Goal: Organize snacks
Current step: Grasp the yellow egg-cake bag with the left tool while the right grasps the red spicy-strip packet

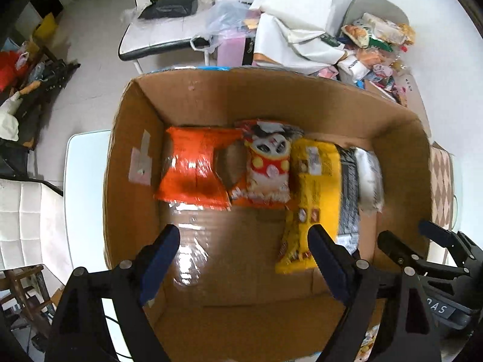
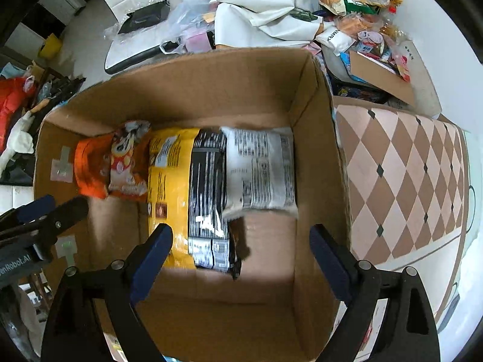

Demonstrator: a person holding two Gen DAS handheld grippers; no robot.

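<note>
Snacks lie in a row along the far side of the box (image 2: pixel 211 90), which stands on the surface (image 1: pixel 84 181). From left to right we see the orange bag (image 1: pixel 193 169), the panda bag (image 1: pixel 268 166), the yellow bag (image 2: pixel 170 181), the striped pack (image 2: pixel 208 187) and the white pack (image 2: pixel 261 169), each touching or overlapping its neighbour. More loose snacks sit in the pile (image 2: pixel 362 18) beyond the box, well apart from both claws.

Both claws hover above the box and hold nothing. We see the left claw (image 1: pixel 244 262) with its fingers spread wide, and the right claw (image 2: pixel 241 259) likewise spread.

Risks, as we judge them:

- The left claw's right finger sits over the near end of the yellow bag. A careless descent could snag it and pull the row askew.
- The two claws hang near each other over the box. A crossing move could make them collide.
- A claw striking the box wall could shift the box on the surface.
- The overlapped bags look slick and soft. Pushing one could slide it over its neighbour.
</note>
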